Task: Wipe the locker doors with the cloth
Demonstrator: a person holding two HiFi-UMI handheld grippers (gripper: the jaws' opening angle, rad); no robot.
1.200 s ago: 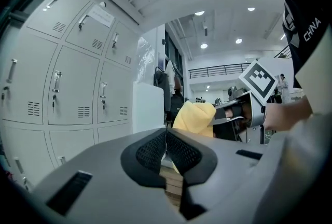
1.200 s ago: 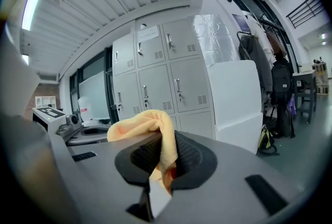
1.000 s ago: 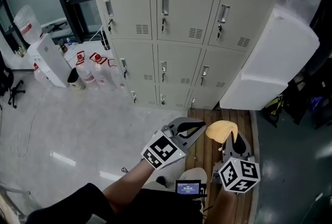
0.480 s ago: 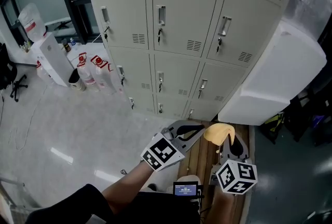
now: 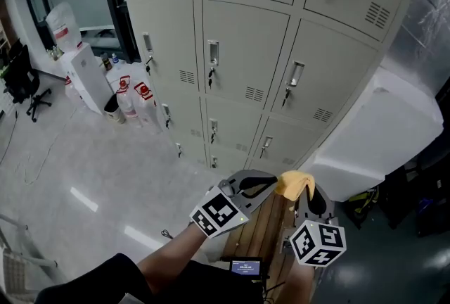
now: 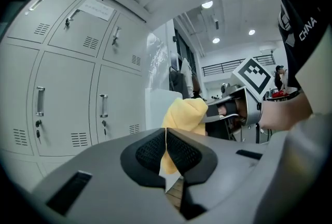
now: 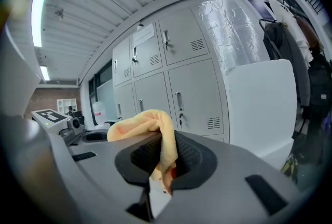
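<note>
Right gripper [image 5: 306, 191] clamped the crumpled yellow cloth [image 5: 292, 184]; left gripper [image 5: 266, 178], jaws together, held nothing; beige metal locker doors [image 5: 239, 49] stood beyond.

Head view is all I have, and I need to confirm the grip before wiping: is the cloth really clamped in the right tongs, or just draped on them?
Observer: Clamped. The right gripper view shows the cloth pinched in the right tongs, with its bulk bunched above them.
Operator: And the left tongs, are they holding any of it?
Observer: No. The left gripper view shows the left tongs shut on nothing. The cloth sits beyond them, in the other gripper.
</note>
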